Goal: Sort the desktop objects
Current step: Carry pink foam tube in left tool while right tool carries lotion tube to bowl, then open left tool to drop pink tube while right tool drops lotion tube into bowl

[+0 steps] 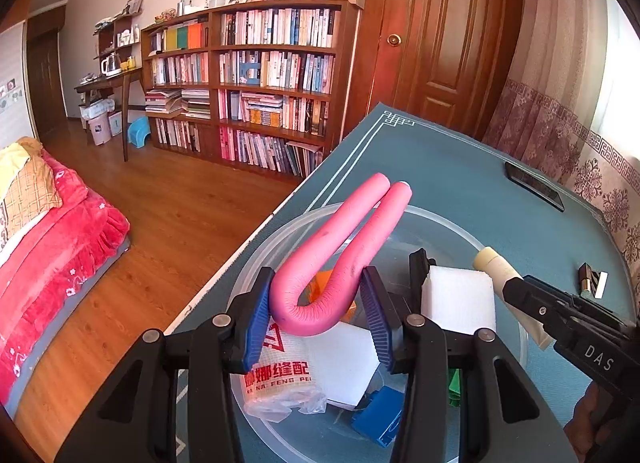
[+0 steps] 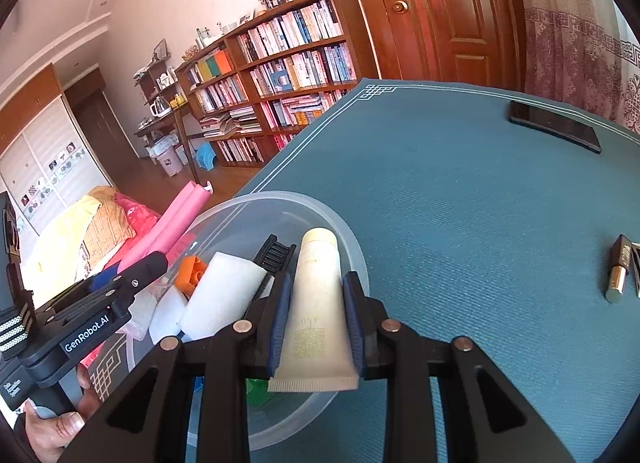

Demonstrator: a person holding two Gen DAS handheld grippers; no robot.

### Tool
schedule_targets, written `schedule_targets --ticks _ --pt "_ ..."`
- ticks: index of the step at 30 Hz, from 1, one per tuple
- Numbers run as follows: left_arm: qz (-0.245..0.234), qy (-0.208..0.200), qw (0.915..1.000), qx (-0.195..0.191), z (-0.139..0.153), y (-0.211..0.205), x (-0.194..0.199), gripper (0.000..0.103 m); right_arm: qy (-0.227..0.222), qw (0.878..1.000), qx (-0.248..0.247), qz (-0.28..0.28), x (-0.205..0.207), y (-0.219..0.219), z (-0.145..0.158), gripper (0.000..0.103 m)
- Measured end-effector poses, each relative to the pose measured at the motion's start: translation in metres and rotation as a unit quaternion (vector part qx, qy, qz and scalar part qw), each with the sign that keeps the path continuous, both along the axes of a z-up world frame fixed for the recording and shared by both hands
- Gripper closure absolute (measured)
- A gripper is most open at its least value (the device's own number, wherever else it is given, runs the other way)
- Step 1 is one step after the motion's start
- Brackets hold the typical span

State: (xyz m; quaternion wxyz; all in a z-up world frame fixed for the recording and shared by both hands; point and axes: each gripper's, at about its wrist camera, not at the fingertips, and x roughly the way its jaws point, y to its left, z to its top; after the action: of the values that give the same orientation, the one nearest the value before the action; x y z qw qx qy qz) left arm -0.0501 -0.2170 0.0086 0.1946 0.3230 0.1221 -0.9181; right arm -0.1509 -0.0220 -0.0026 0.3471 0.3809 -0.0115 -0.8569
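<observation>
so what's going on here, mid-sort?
Both held over the clear plastic bowl on the teal table mat. The left hand-held gripper grips a bent pink foam tube; the right hand-held gripper grips a cream tube. A white sponge and blue block already sit inside. A lipstick and phone remain outside.

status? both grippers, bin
Left gripper shut on pink foam roller. Right gripper shut on cream tube. Both over clear bin. Nothing blocking.

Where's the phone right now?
The phone lies flat at the mat's far right edge, beyond the lipstick, near the curtain.
</observation>
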Motion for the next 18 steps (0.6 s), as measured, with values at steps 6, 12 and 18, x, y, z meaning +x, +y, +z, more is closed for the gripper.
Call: schedule_targets --ticks 6,12,18 --pt "-0.003 -0.001 1.0000 0.004 -0.001 -0.004 -0.002 0.056 -0.007 1.000 0.005 0.006 -0.002 -0.013 -0.006 0.072" --pt "-0.009 -0.010 0.9996 0.024 -0.004 -0.010 -0.005 0.053 -0.008 1.000 0.003 0.008 -0.003 -0.023 -0.008 0.072" --pt "-0.003 0.000 0.9988 0.049 -0.006 -0.017 -0.002 0.038 -0.011 1.000 -0.002 0.013 -0.003 -0.023 -0.008 0.071"
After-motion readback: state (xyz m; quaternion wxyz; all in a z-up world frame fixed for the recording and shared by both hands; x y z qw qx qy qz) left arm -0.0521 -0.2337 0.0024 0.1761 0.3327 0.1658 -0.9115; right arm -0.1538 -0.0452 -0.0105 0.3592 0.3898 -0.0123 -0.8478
